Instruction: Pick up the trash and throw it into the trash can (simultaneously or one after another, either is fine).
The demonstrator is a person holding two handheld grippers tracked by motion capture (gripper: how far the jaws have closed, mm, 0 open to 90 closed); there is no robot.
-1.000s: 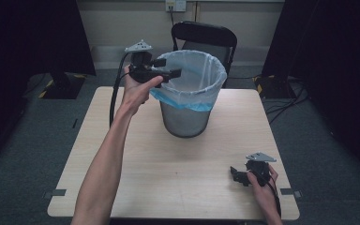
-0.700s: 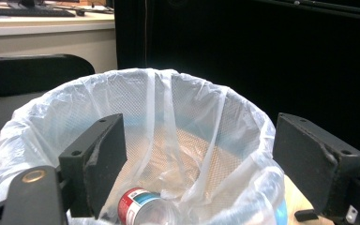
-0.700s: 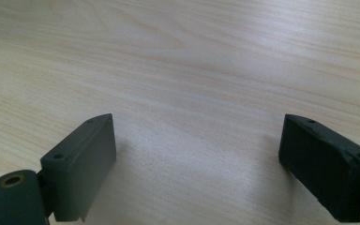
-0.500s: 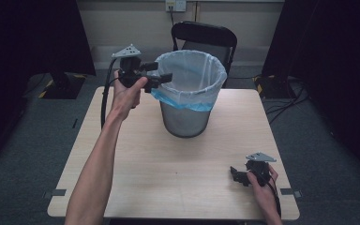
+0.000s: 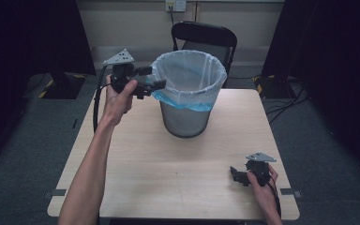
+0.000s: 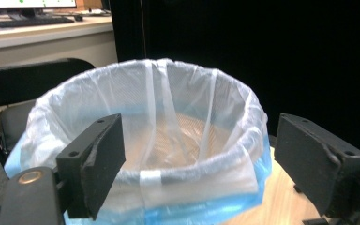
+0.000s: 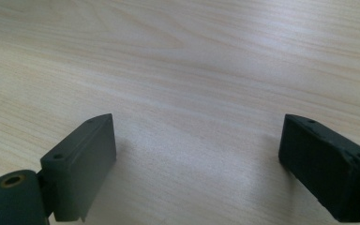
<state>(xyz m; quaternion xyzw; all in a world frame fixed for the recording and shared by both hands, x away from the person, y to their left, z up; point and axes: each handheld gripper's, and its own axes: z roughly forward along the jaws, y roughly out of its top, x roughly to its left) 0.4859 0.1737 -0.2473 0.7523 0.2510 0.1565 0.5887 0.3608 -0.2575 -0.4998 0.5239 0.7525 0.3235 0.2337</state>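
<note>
A grey mesh bin (image 5: 186,119) lined with a white and blue plastic bag (image 5: 189,77) stands upright at the back middle of the wooden table (image 5: 168,173). My left gripper (image 5: 153,78) is held in the air just left of the bin's rim, open, its jaws empty and pointing at the bag. In the left gripper view the bag's rim (image 6: 192,173) sits between the two wide jaws and the bin looks empty inside. My right gripper (image 5: 234,174) rests low at the table's front right, open, with bare wood (image 7: 192,117) between its jaws.
A black folding chair (image 5: 205,37) stands behind the table, right behind the bin. Dark curtains hang at both sides, and cables lie on the grey carpet to the right. A wall socket (image 5: 176,4) is on the back wall.
My left gripper has drawn back leftward from above the bin's rim and lowered slightly. The right gripper has stayed still.
</note>
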